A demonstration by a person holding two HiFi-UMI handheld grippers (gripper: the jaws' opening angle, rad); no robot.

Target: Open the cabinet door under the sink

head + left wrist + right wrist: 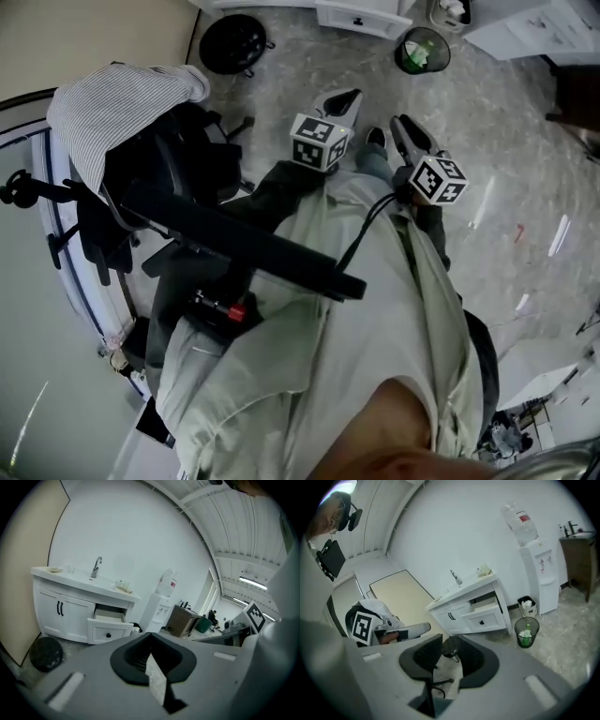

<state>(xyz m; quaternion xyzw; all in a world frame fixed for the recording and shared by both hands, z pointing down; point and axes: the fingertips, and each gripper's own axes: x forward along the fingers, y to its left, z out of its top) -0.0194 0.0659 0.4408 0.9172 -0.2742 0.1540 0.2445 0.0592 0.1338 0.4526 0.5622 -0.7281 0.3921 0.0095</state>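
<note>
Although both grippers are well apart from it, the white sink cabinet (pixel 70 616) shows clearly in the left gripper view. It stands against the far wall, with a faucet (pixel 96 567) on its top and a water dispenser (pixel 161 604) to its right. Under the sink are two closed doors (pixel 65 623), and beside them one drawer (pixel 110 630) is pulled out. A round black object (pixel 46 653) lies on the floor near the cabinet.

The left gripper (pixel 151 658) is clenched, its jaws together with nothing between them. The right gripper (pixel 447 657) is released: its jaws stand apart, and only the floor shows through the gap.

Two thin black handles (pixel 60 608) stand upright, close together at the seam where the doors meet. I judge that each door is a light, stiff panel that swings easily on its hinges. Its painted face looks smooth and probably slippery, so the handle is the better place to take. The released right gripper could close around one bar and pull in an arc.
</note>
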